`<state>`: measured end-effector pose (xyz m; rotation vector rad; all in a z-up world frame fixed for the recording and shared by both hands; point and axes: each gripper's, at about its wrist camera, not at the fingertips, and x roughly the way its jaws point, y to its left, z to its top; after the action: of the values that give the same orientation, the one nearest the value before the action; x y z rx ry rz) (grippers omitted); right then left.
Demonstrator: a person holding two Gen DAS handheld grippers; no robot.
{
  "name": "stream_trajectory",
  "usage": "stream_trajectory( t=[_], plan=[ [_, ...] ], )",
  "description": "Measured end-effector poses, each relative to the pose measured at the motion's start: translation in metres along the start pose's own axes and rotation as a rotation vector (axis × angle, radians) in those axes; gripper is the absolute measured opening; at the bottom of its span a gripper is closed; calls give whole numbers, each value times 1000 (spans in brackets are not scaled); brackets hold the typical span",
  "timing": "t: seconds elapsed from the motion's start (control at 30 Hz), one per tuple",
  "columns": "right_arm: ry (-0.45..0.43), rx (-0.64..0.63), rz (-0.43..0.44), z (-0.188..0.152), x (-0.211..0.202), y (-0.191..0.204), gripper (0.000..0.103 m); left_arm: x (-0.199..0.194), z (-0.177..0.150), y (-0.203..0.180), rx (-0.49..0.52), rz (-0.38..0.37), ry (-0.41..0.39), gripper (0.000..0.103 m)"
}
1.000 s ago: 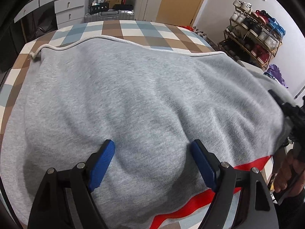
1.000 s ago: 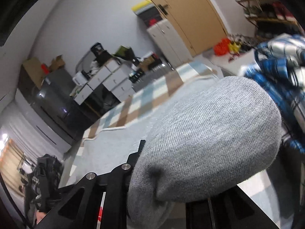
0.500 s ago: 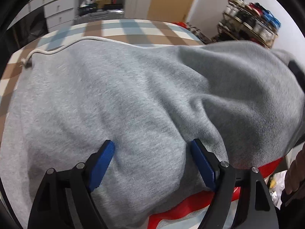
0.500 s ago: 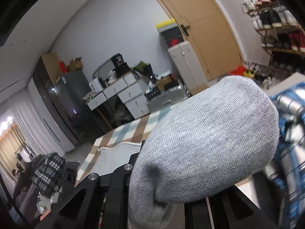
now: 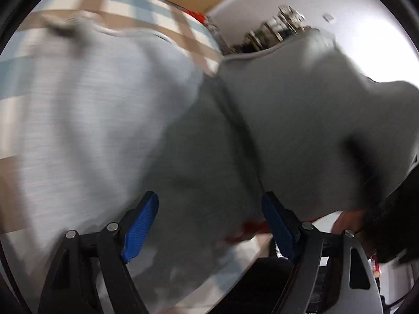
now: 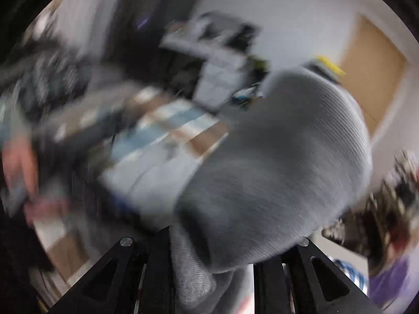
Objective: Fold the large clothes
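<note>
From my remote seat I saw a white wall, a tan wooden door, a cluttered shoe rack, blurred pale drawer units, and a checked blue, brown and white bedcover.

Left tool: black frame, two angular arms with triangular cut-outs at 7 and 5 o'clock of the left wrist view, a round silver screw pair on each arm. Ribbed blue pads on the inner faces of both fingers.

Right tool: same black frame, triangular cut-outs in each arm, one silver screw showing per arm at about 7 and 5 o'clock; pads hidden, colour not visible.

A dark sleeve shows blurred at 4 o'clock of the left wrist view.
</note>
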<state>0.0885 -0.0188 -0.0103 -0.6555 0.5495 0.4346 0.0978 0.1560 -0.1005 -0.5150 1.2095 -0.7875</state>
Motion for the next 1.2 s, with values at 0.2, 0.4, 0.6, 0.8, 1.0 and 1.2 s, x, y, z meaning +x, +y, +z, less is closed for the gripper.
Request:
stream_trajectory(
  t=[0.2,0.4,0.6,0.8,1.0,1.2],
  plan=[
    [56,96,221,-7,52,53,28,-64,-12,64,-114,-67,-94,77],
    [-6,249,484,-16,49,56,99,-67,-13,83,-195,-115,-90,77],
    [-74,319,730,-31,36,61,103,-78,-9,56,-156,-144,-174,77],
    [-251,706,1060,-59,19,-16,103,-67,17,3,-18,-291,-169,78],
    [-408,961,1010,-110,6,-80,103,9,61,5,-56,-23,8,78],
    [-244,1140,915,-143,38,-97,103,49,71,31,-214,-57,75,77]
  ],
)
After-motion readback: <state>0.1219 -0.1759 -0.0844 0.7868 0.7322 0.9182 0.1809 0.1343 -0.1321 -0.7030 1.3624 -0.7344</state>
